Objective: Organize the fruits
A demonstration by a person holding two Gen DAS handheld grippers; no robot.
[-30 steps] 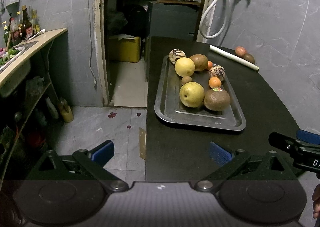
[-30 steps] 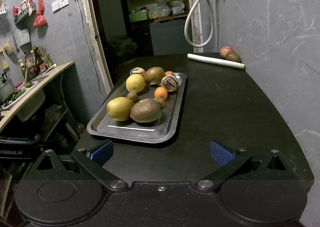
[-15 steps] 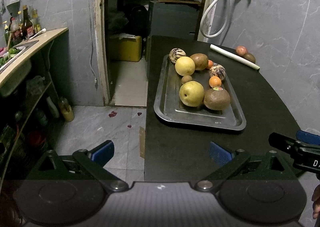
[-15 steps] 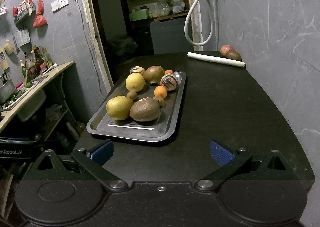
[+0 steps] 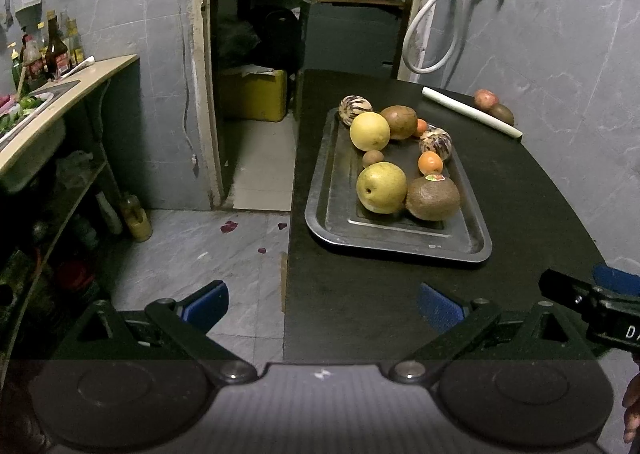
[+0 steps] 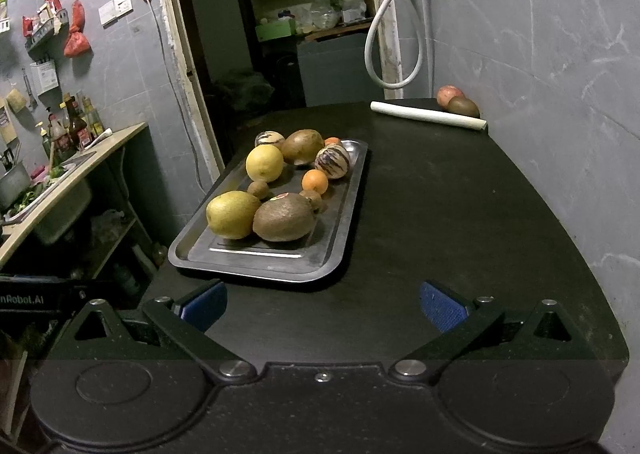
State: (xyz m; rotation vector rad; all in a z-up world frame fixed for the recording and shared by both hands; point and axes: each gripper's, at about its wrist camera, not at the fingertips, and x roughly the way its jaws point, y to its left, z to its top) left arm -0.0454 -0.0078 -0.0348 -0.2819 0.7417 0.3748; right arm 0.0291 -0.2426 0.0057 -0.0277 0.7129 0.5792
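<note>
A grey metal tray (image 5: 340, 214) (image 6: 344, 222) lies on the black table (image 5: 520, 194) (image 6: 460, 214) and holds several fruits: a yellow pear (image 5: 381, 187) (image 6: 232, 214), a large brown kiwi (image 5: 433, 198) (image 6: 285, 216), a yellow citrus (image 5: 369, 131) (image 6: 264, 163), an orange (image 5: 430, 163) (image 6: 315, 181) and striped melons (image 5: 436, 142) (image 6: 332, 161). A red fruit (image 5: 485, 98) (image 6: 449, 94) and a brown fruit (image 5: 501, 113) (image 6: 463, 107) sit by the far wall. My left gripper (image 5: 322, 304) is open and empty at the table's near left edge. My right gripper (image 6: 323, 304) is open and empty above the near table, short of the tray.
A white roll (image 5: 472, 113) (image 6: 428, 115) lies across the far table in front of the two loose fruits. The grey wall (image 6: 560, 74) borders the table on the right. A counter with bottles (image 5: 52, 50) and a sink stands at the left, beyond a floor gap.
Both grippers have drifted slightly toward the tray. Nothing was taken hold of or moved.
</note>
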